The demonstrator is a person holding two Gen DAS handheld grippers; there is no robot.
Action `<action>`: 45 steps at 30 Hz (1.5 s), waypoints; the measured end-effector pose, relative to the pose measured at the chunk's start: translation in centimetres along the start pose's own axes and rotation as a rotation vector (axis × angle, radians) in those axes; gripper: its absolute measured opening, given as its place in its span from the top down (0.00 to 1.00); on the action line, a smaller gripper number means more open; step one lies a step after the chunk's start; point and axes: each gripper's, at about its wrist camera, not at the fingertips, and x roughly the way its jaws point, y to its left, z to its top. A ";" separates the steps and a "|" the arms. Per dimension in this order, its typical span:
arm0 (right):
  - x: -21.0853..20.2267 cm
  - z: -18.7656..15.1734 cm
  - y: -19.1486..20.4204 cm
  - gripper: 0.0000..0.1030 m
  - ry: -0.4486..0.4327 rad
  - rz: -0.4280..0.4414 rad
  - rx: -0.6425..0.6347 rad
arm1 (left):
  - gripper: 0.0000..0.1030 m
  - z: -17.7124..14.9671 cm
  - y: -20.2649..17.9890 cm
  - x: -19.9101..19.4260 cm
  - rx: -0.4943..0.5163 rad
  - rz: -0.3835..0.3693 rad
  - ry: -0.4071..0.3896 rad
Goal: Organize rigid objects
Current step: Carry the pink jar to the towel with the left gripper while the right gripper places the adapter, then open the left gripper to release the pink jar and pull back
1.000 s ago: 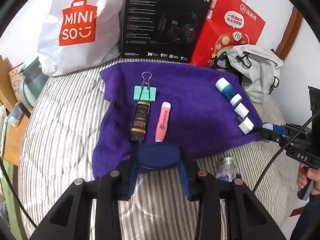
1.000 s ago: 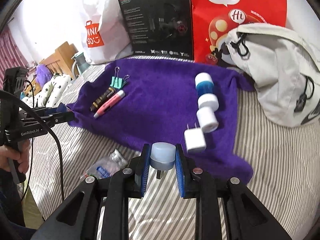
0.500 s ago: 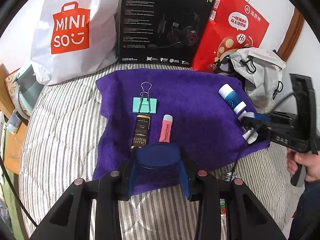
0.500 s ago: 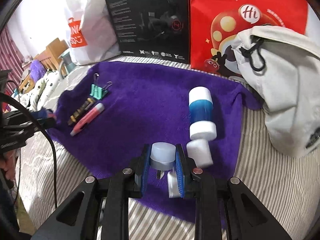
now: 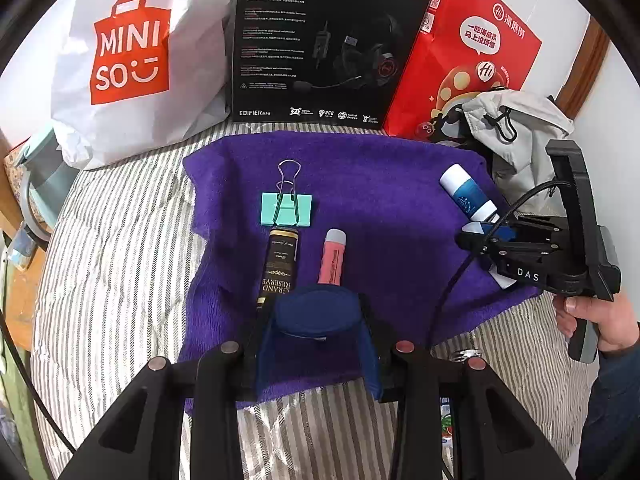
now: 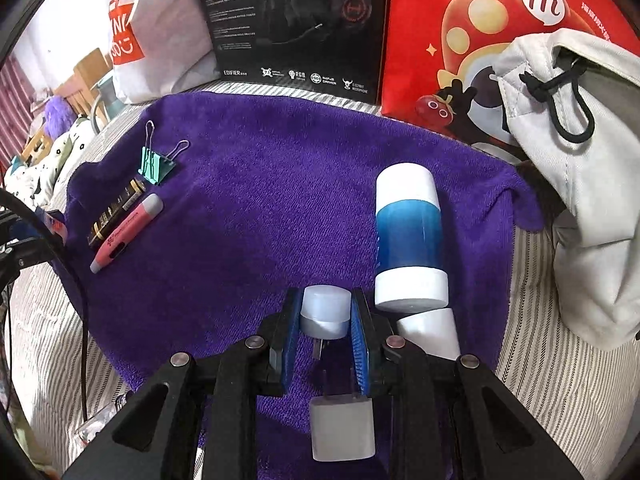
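right gripper (image 6: 325, 314) clamped on white plug light (image 6: 323, 312) | left gripper (image 5: 316, 322) clamped on blue lid (image 5: 316, 312) | risk: light knocks white charger (image 6: 342, 428) on lowering

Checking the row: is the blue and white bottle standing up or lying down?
Lying down: the blue and white bottle rests on its side on the purple towel.

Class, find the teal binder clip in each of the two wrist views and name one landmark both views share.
Left wrist view: the teal binder clip lies left of centre on the purple towel, just beyond the black-and-gold tube.
Right wrist view: the clip sits upper left, near the towel's far left edge.
Shared landmark: the black headset box standing behind the towel.
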 end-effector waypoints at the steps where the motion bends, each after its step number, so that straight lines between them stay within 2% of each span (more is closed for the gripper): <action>1: 0.0 -0.1 0.0 0.76 -0.003 0.001 -0.001 | 0.67 0.1 0.0 0.1 0.000 0.001 0.000; 5: -0.1 -0.3 0.2 0.73 -0.003 0.002 -0.021 | 0.67 0.4 -0.1 0.3 0.005 0.006 0.004; 9: -0.2 -0.3 0.4 0.61 0.021 0.013 -0.034 | 0.67 0.5 -0.2 0.4 0.009 0.001 0.003; 14: -0.6 -0.6 0.5 0.61 0.046 -0.027 -0.045 | 0.67 0.9 -0.4 1.1 0.011 -0.010 0.004; 20: -3.4 -1.2 -0.9 0.60 -0.001 -0.020 0.014 | 0.67 1.4 -1.5 2.4 0.030 -0.032 0.023; 23: -5.3 -1.8 -1.7 0.54 -0.037 -0.022 0.053 | 0.67 1.5 -2.7 3.3 0.059 -0.041 0.035; 25: -6.7 -2.7 -2.0 0.53 -0.059 -0.015 0.085 | 0.67 1.5 -3.5 4.1 0.084 -0.023 0.045; 28: -8.3 -4.2 -2.3 0.51 -0.078 -0.005 0.116 | 0.67 1.3 -4.3 5.0 0.099 -0.040 0.061; 34: -9.9 -6.9 -2.1 0.50 -0.064 -0.015 0.129 | 0.66 1.0 -5.0 6.3 0.133 0.000 0.080; 42: -11.1 -10.2 -1.6 0.50 -0.043 -0.008 0.155 | 0.66 0.3 -5.6 6.3 0.178 0.026 0.061; 45: -11.3 -11.1 -1.5 0.50 -0.034 -0.016 0.152 | 0.62 0.3 -5.4 6.1 0.153 0.020 0.060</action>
